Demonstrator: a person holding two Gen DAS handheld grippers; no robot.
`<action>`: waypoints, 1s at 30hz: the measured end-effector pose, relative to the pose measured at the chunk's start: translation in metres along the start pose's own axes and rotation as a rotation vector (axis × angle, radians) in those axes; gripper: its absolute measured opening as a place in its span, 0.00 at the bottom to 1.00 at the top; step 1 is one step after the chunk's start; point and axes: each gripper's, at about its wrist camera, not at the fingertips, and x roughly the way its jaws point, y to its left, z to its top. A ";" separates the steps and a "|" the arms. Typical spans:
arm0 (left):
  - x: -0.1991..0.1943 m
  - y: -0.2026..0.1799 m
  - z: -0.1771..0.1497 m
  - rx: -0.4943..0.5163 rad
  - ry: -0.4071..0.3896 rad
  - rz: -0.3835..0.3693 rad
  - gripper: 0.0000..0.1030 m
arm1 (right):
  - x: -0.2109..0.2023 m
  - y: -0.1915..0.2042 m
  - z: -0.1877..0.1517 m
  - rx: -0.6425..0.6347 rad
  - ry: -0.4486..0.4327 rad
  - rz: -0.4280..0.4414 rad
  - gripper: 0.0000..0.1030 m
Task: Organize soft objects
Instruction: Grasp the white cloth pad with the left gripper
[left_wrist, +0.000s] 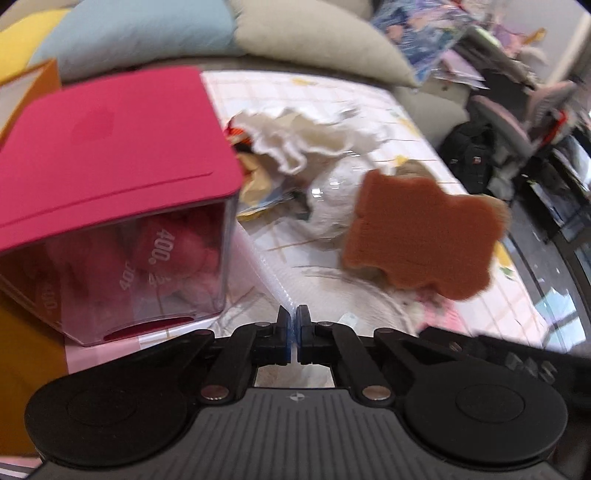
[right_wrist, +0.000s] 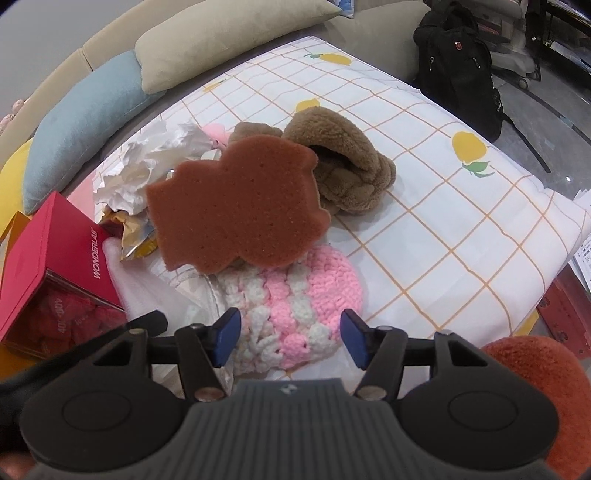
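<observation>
Left fingers (left_wrist: 294, 325): mine, clenched on nothing.
Right fingers (right_wrist: 290, 341): released above pink-white crocheted yarn hat (right_wrist: 295, 306).
Brown car-shaped foam sponge (right_wrist: 236, 205): resting on the pile.

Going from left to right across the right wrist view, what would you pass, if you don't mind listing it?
Red box → crumpled white paper → brown sponge → brown plush slippers → black backpack.

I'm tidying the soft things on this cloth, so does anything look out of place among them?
Yes: crumpled white paper and a gold foil wrapper lie between the red-lidded clear box and the brown sponge. They look like litter, not soft items.
</observation>
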 end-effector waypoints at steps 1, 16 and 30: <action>-0.006 -0.001 -0.002 0.013 -0.004 -0.017 0.02 | -0.001 0.000 0.000 0.000 -0.005 0.006 0.57; -0.042 0.017 -0.031 0.169 0.096 -0.006 0.32 | -0.008 0.019 -0.008 -0.110 0.002 0.089 0.52; 0.000 -0.002 -0.023 0.227 0.101 0.029 0.06 | -0.003 0.027 -0.019 -0.154 0.112 0.168 0.30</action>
